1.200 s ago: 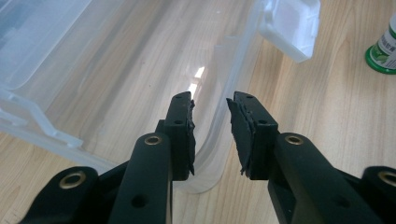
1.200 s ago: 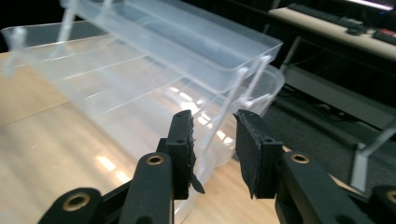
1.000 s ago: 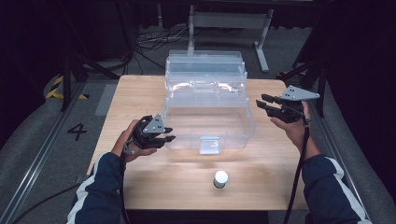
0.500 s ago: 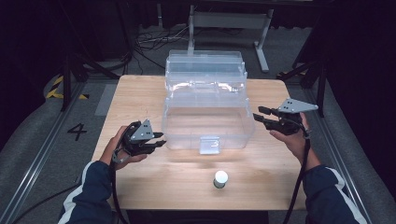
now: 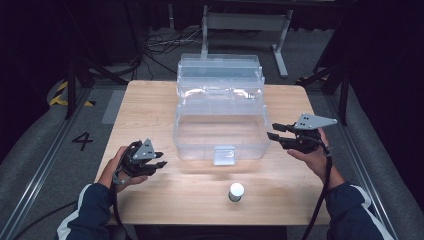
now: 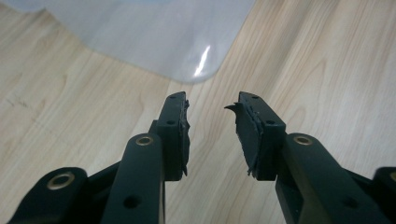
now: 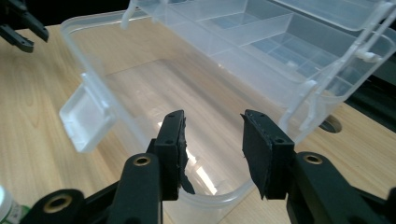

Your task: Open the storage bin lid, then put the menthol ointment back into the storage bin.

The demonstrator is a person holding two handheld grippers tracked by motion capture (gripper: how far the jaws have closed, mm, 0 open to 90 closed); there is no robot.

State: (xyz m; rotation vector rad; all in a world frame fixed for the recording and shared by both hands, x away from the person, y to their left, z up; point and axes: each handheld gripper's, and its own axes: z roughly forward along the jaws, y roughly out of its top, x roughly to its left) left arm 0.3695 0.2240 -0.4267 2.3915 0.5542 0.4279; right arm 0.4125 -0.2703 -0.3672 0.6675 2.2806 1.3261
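A clear plastic box (image 5: pixel 200 147) stands open mid-table, its tiered trays (image 5: pixel 220 75) swung up and back. A small white-capped bottle (image 5: pixel 236 191) stands in front of it. My left gripper (image 5: pixel 159 160) hovers low over the wood at the box's front left, open and empty. In the left gripper view its jaws (image 6: pixel 210 105) point at bare wood, with the box corner (image 6: pixel 154 42) beyond. My right gripper (image 5: pixel 272 135) is beside the box's right end, open. In the right gripper view its jaws (image 7: pixel 212 123) frame the box rim (image 7: pixel 93 70) without touching it. Both pairs of jaws have just been opening.
The wooden table (image 5: pixel 150 110) has bare room left and right of the box. The box's latch flap (image 5: pixel 223 155) hangs at its front. Stands and cables (image 5: pixel 165 42) sit on the dark floor behind. The bottle's edge (image 7: pixel 5 205) appears low left in the right gripper view.
Both hands have sunk and come back toward the near edge. The left gripper moved away from the box's front left, and the right came down beside its right end.
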